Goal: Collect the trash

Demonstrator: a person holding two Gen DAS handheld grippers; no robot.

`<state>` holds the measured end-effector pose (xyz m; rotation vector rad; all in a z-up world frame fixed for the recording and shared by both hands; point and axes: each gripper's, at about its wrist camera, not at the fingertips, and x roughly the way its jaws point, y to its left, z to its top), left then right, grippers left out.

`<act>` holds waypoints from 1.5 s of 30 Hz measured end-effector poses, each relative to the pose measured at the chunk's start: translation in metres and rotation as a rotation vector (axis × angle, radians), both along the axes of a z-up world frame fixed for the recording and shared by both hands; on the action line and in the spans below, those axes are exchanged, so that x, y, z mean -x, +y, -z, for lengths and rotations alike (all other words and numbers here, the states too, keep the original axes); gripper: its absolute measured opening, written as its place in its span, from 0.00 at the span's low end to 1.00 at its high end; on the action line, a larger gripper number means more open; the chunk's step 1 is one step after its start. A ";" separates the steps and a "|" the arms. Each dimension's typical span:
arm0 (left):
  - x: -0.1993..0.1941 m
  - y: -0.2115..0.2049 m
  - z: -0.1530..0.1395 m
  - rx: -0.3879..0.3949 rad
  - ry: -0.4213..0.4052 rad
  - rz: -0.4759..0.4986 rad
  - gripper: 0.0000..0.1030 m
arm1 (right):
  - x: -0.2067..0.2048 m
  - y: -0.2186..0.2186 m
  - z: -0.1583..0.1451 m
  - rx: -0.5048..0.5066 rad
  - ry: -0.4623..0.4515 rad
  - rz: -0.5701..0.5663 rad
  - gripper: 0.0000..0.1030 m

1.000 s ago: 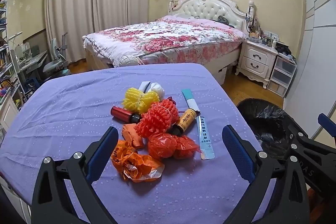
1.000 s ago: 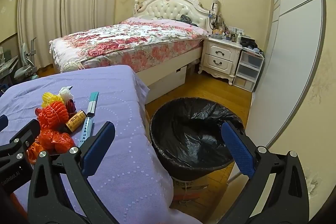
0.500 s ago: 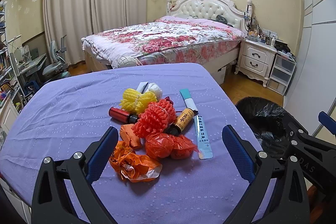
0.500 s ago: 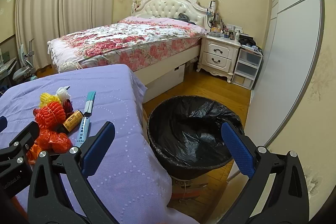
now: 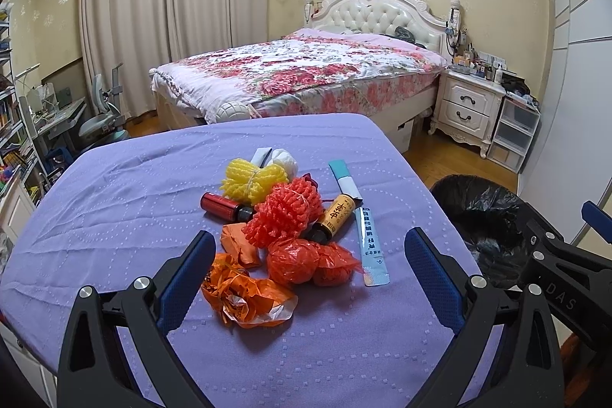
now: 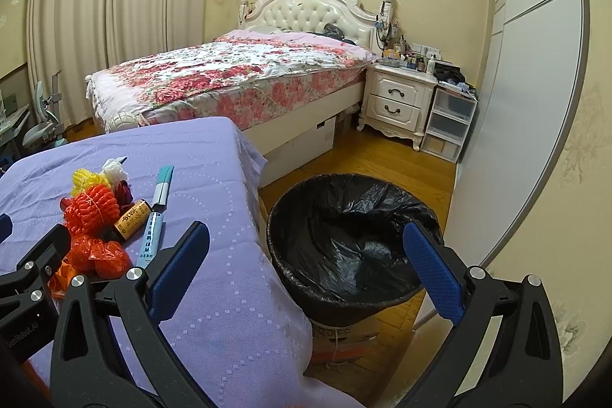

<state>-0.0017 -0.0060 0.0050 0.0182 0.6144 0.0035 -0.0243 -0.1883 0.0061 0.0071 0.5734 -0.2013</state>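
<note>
A bedroom with yellow patterned wallpaper and closed beige curtains: a bed [image 5: 306, 79] under a floral cover stands at the back, with a white nightstand [image 5: 468, 108] beside its headboard. In front, a table [image 5: 114, 201] draped in a purple cloth carries a heap of trash near its middle. At the far side of the heap lie a yellow foam net [image 5: 254, 178] and a white wad [image 5: 286, 159]; a red foam net [image 5: 287, 211] sits in the centre, touching a small red bottle [image 5: 222, 207] on one side and a brown bottle with a yellow label [image 5: 334, 218] on the other. Two long sachets lie along the heap's right edge, a teal-and-white one [image 5: 346, 178] farther off and a light blue one [image 5: 371, 247] nearer. At the near edge are red plastic bags [image 5: 310, 260] bunched together and a crumpled orange wrapper [image 5: 244, 297].

The left claw [image 5: 310, 278] hangs over the near part of the heap, spread wide and holding nothing; the orange wrapper lies just beside its left finger. The right claw [image 6: 306, 274] is also spread wide and empty, held over the gap between the table's edge and a bin lined with a black bag [image 6: 352, 243], which stands on the wooden floor just beside the table.
</note>
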 end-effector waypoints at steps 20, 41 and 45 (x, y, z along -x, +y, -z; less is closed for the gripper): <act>0.002 0.003 0.005 -0.003 0.000 -0.004 0.94 | 0.002 0.000 0.001 0.000 0.001 0.004 0.96; 0.002 0.003 0.006 0.000 0.014 0.000 0.93 | 0.000 -0.001 0.002 -0.001 0.004 0.007 0.96; 0.001 0.008 0.009 0.004 0.021 -0.014 0.93 | 0.000 0.000 0.003 -0.001 0.006 0.006 0.96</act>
